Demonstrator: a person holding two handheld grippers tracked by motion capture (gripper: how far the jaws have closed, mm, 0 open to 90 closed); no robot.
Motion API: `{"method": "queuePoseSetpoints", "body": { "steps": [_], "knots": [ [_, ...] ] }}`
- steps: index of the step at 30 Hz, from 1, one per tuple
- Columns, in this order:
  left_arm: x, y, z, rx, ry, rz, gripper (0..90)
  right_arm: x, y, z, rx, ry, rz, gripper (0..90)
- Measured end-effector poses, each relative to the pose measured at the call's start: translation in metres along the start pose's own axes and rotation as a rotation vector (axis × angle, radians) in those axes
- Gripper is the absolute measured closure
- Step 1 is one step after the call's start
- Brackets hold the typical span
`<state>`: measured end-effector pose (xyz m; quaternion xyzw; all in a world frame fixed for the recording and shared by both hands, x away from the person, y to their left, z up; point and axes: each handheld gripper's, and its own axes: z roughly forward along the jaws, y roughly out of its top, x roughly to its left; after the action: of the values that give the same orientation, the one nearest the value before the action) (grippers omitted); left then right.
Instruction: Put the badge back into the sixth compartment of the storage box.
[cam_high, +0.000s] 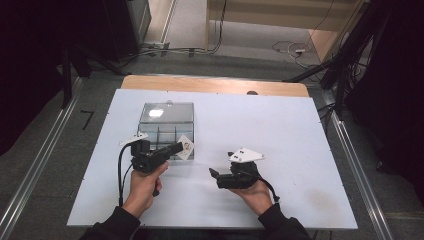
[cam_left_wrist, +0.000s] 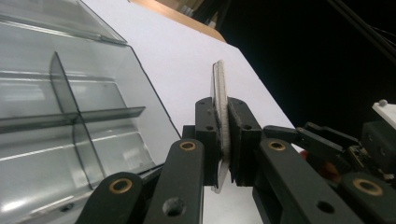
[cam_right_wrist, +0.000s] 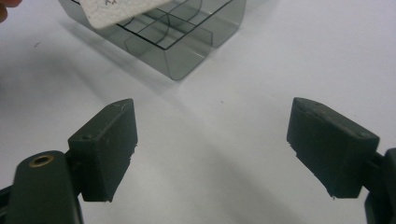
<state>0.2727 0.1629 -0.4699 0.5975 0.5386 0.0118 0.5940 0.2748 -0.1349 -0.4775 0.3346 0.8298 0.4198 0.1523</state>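
Observation:
A clear plastic box (cam_high: 165, 122) with inner dividers and its lid swung up stands on the white table, left of the middle. My left gripper (cam_high: 176, 148) is shut on a thin white card (cam_high: 185, 147), held at the box's near right corner. In the left gripper view the card (cam_left_wrist: 219, 88) stands edge-on between the jaws, to the right of the box (cam_left_wrist: 70, 116). My right gripper (cam_high: 214, 173) rests low over bare table with its jaws wide apart and nothing between them; in the right gripper view the box (cam_right_wrist: 187, 42) lies ahead, with the card (cam_right_wrist: 121, 11) over it.
The white board (cam_high: 280, 130) lies on a wooden table whose far edge (cam_high: 215, 85) shows. Cables (cam_high: 295, 50) trail on the floor beyond. Dark stands and metal rails flank both sides. A cable hangs from the left gripper near my hand.

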Motion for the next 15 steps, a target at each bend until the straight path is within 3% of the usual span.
{"method": "queuePoseSetpoints", "body": {
  "steps": [15],
  "knots": [
    [0.019,0.008,0.007,-0.027,0.081,-0.01,84.5,-0.017,-0.005,-0.013,-0.017,-0.037,0.046,14.8]
  ]
}}
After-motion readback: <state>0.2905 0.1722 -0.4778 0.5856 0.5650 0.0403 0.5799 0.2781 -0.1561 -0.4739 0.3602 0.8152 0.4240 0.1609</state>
